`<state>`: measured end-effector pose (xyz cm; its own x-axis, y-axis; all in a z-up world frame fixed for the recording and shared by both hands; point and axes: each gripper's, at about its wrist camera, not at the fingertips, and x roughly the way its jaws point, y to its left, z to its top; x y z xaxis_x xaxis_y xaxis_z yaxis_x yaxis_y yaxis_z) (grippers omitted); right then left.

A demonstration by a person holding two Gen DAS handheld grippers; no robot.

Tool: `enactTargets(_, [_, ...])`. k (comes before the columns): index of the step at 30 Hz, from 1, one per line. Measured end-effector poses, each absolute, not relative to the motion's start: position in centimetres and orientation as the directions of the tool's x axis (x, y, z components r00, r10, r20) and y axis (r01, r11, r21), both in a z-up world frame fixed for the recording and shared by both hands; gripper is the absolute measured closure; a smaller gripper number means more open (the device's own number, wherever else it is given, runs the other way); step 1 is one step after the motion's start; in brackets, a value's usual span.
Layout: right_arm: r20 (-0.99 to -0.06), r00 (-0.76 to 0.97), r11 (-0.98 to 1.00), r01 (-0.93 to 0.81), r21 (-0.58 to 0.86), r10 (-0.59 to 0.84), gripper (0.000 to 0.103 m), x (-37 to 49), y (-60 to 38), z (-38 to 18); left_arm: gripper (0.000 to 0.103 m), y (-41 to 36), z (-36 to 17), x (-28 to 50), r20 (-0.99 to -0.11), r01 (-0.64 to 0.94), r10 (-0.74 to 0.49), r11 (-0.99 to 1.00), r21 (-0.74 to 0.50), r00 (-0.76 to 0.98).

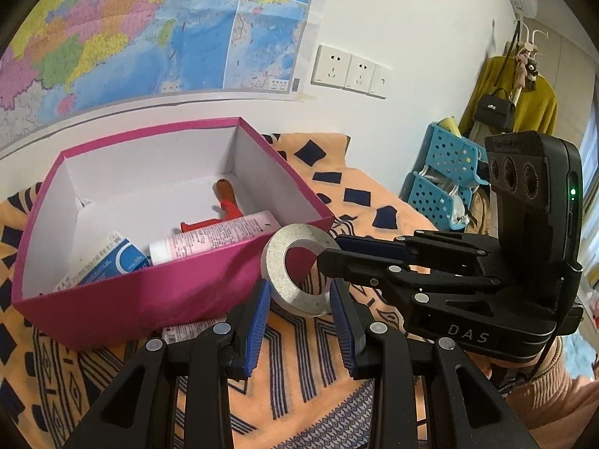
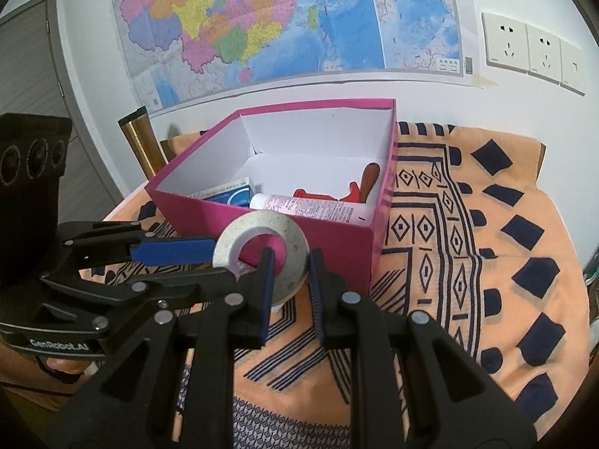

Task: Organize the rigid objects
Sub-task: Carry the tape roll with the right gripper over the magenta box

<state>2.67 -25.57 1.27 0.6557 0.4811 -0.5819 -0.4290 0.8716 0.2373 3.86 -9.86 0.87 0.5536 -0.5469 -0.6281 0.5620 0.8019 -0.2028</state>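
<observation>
Right gripper (image 2: pixel 290 284) is clamped on the near side of the grey ring (image 2: pixel 262 250), its fingers pinching the band through the hole — while the left gripper (image 1: pixel 299 312) stands apart, straddling the ring's lower edge without squeezing it. Held just in front of the pink box (image 2: pixel 318 232), above the patterned surface (image 2: pixel 468 280), the ring looks stiff, gritty, fairly heavy. Gripping across the band seems safest — its edge might chip.

1. The right gripper (image 1: pixel 329 258) had the white letters "DAS" on its black body.
2. The left gripper (image 2: pixel 176 258) had the white words "GenRobot.AI" on its side.
3. The print on the tube (image 1: pixel 213 237), blue box (image 1: pixel 108 260) and map (image 2: pixel 284 18) was too small to read.
</observation>
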Motion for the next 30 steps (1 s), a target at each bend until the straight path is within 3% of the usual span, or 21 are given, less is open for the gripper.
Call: enactTargets(30, [-0.561, 0.679, 0.874, -0.439, 0.206, 0.474, 0.081, 4.7, -25.4, 2.8, 0.070, -10.2, 1.9, 5.3, -0.609, 0.558, -0.527, 0.814, -0.161, 0.593])
